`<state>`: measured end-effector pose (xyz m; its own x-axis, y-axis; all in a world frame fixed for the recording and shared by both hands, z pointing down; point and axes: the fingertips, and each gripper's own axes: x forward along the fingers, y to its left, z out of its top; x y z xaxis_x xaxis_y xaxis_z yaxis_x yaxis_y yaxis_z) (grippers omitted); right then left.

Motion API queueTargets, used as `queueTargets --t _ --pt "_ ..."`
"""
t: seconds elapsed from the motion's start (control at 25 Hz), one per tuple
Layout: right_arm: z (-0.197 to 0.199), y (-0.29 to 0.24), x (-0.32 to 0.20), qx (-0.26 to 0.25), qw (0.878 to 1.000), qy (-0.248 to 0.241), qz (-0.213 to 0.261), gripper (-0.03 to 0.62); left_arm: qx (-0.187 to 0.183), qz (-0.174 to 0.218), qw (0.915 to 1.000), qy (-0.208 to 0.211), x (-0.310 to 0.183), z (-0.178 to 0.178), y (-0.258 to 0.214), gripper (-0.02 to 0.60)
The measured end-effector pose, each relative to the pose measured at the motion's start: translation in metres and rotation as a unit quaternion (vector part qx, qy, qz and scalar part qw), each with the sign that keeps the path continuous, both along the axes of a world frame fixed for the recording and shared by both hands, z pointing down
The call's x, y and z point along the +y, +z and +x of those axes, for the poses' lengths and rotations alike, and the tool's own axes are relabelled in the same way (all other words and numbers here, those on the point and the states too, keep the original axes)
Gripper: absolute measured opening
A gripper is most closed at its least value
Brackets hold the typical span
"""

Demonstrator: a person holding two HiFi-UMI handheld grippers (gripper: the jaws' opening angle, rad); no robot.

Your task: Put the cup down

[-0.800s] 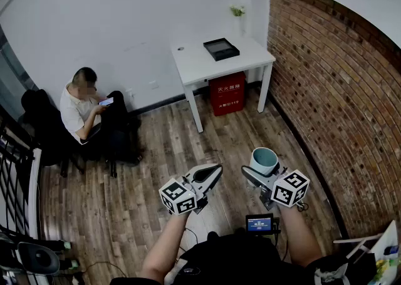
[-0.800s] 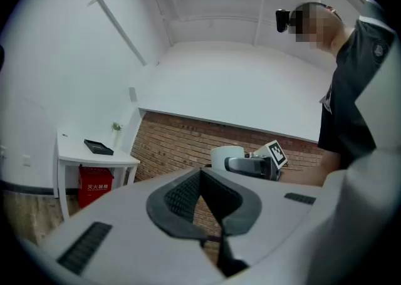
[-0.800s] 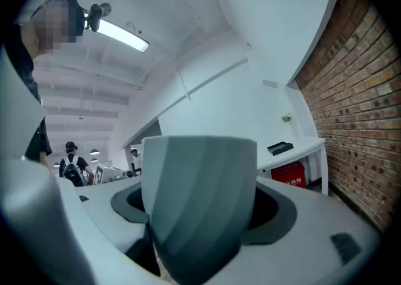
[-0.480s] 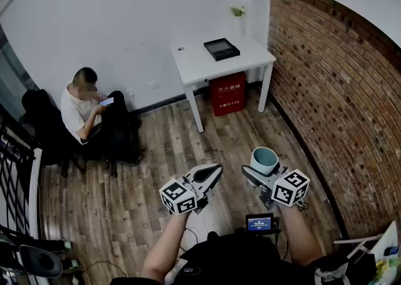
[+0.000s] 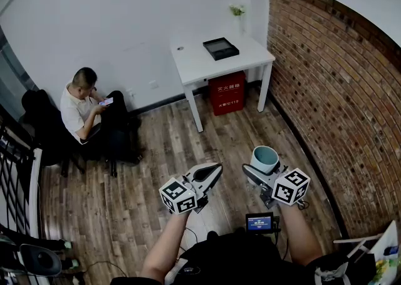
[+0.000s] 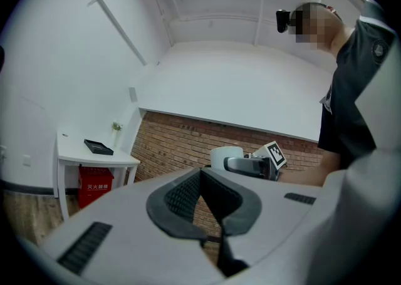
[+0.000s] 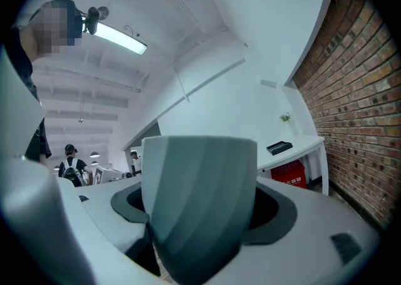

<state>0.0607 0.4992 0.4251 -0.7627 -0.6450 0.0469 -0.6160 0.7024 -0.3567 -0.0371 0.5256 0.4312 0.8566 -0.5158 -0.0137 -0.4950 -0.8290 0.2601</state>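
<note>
A pale cup point(image 5: 264, 160) with a teal inside sits upright between the jaws of my right gripper point(image 5: 262, 168), which is shut on it, high above the wooden floor. In the right gripper view the cup point(image 7: 200, 202) fills the space between the jaws of that gripper point(image 7: 202, 218), and both pads press on its sides. My left gripper point(image 5: 215, 171) hovers just to the left of it, shut and empty. In the left gripper view, my left gripper point(image 6: 201, 173) has its pads touching, and the cup point(image 6: 225, 156) shows beyond them.
A white table point(image 5: 200, 64) stands against the far wall with a black tray point(image 5: 220, 48) and a small plant point(image 5: 237, 11) on it. Under it is a red box point(image 5: 227, 93). A brick wall point(image 5: 338, 102) runs along the right. A person point(image 5: 80, 107) sits at the left.
</note>
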Motion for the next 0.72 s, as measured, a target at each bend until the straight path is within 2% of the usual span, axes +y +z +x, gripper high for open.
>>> queueTargets --t 0.4,0.72 --pt "0.004 0.004 -0.001 -0.003 1.0 0.0 -0.008 0.399 -0.002 -0.005 1.0 0.0 -0.002 0.004 0.003 0.008" --pt "0.023 0.009 -0.009 -0.008 1.0 0.002 -0.013 0.399 -0.007 -0.011 0.9999 -0.003 -0.009 0.02 0.008 0.008"
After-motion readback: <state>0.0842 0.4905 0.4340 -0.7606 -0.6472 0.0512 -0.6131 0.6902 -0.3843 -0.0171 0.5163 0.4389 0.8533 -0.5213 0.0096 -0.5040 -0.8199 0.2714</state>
